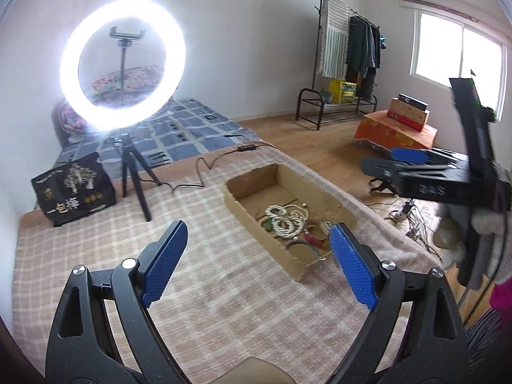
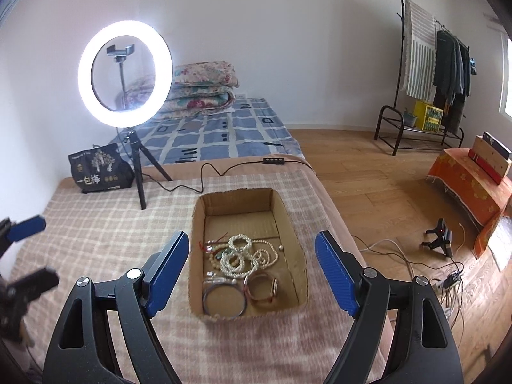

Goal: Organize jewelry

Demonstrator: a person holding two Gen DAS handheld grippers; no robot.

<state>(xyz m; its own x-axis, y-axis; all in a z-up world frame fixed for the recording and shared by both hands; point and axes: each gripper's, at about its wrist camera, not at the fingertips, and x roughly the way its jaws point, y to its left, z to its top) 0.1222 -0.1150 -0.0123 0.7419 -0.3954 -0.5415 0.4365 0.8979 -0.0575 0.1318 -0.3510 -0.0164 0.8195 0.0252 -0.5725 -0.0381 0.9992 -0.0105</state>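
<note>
One cardboard box (image 2: 289,220), two bangles (image 2: 224,299), one ring light (image 2: 124,73), one black bag (image 2: 97,169).

My jaws wear ribbed blue pads (image 2: 169,272) on matt black plastic. The cardboard box (image 2: 296,233) looks rough-edged, the checked blanket (image 2: 96,224) woven, the pearl beads (image 2: 243,256) glossy.

The right gripper (image 2: 251,252) hangs with its blue-padded jaws wide apart and nothing between them, above the near end of a cardboard box (image 2: 289,220). The box sits on a checked blanket (image 2: 105,224), close to its right edge. Inside lie pearl strands (image 2: 246,254), a silver bangle (image 2: 224,299) and a reddish bangle (image 2: 260,288). A lit ring light (image 2: 124,73) stands near the blanket's far edge.
</note>
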